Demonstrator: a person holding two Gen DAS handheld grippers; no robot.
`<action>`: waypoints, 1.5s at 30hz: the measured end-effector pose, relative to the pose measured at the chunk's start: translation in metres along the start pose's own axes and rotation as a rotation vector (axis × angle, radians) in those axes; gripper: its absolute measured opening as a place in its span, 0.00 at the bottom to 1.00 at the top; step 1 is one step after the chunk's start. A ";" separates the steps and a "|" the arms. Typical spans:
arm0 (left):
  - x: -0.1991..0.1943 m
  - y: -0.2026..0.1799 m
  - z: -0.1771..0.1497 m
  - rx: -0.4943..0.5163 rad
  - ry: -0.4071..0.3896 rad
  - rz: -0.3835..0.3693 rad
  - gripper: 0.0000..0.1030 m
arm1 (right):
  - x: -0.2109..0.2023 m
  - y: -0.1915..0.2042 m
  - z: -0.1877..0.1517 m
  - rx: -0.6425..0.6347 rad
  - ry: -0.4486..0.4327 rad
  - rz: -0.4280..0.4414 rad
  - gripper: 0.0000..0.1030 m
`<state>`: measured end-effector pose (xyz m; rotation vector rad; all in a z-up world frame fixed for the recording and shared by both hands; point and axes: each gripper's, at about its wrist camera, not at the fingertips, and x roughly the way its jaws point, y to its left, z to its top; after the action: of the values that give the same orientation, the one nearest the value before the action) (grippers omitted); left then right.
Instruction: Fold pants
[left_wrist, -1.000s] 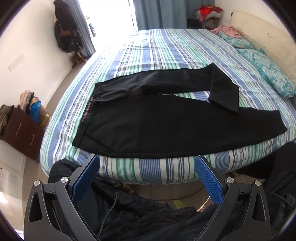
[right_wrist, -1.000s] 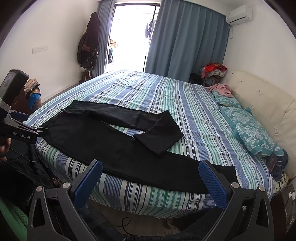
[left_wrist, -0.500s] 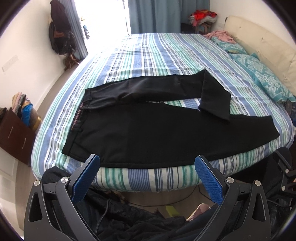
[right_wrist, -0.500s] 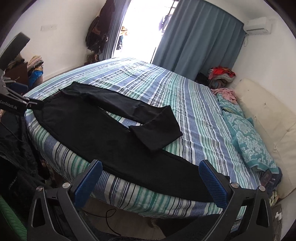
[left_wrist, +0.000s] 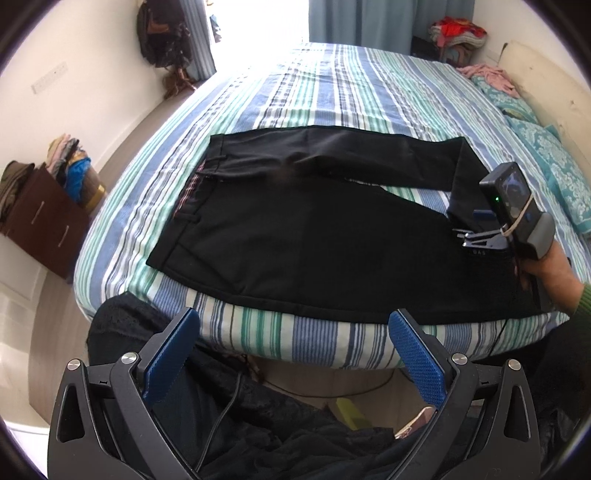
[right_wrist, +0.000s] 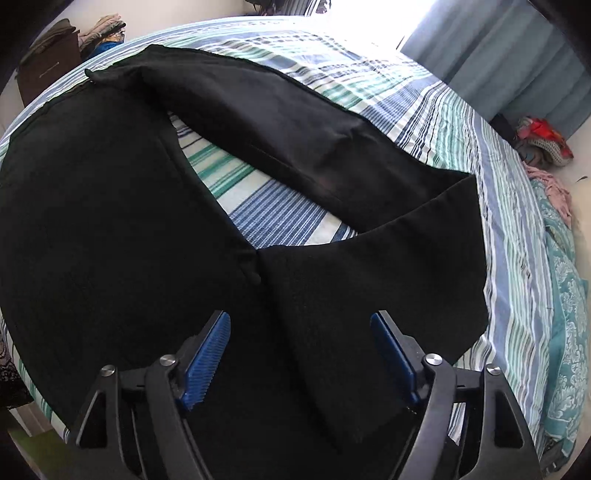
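Observation:
Black pants (left_wrist: 314, 236) lie flat on the striped bed (left_wrist: 332, 92), waistband to the left. The far leg is bent, its lower part folded back over the near leg (right_wrist: 369, 288). My left gripper (left_wrist: 291, 350) is open and empty, off the bed's near edge below the pants. My right gripper (right_wrist: 301, 347) is open, low over the folded-back leg end, with cloth between and under its blue pads (right_wrist: 207, 350). It also shows in the left wrist view (left_wrist: 469, 236), over the right part of the pants.
Teal pillows (left_wrist: 561, 173) and a cream headboard (left_wrist: 546, 85) lie at the right. A brown cabinet (left_wrist: 40, 218) with piled clothes stands left of the bed. Dark clothing (left_wrist: 258, 424) and a cable lie below the bed edge. Blue curtains (right_wrist: 517, 48) hang beyond.
My right gripper has dropped from well back of the bed down close over the bent leg of the pants. My left gripper has shifted slightly closer to the bed. The pants have not moved.

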<state>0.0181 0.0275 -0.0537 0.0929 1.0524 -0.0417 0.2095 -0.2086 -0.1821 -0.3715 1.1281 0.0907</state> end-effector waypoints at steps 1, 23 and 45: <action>0.004 0.002 0.001 -0.008 0.011 0.005 0.99 | 0.004 -0.011 0.001 0.037 0.015 0.076 0.42; 0.067 -0.092 0.087 0.115 0.057 -0.051 0.99 | -0.032 -0.465 -0.181 1.003 0.044 -0.120 0.59; 0.141 -0.134 0.100 0.100 0.189 -0.043 0.99 | 0.059 -0.500 0.026 0.548 -0.083 -0.175 0.07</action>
<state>0.1638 -0.1137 -0.1347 0.1673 1.2411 -0.1264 0.3858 -0.6740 -0.1029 0.0256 0.9878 -0.3493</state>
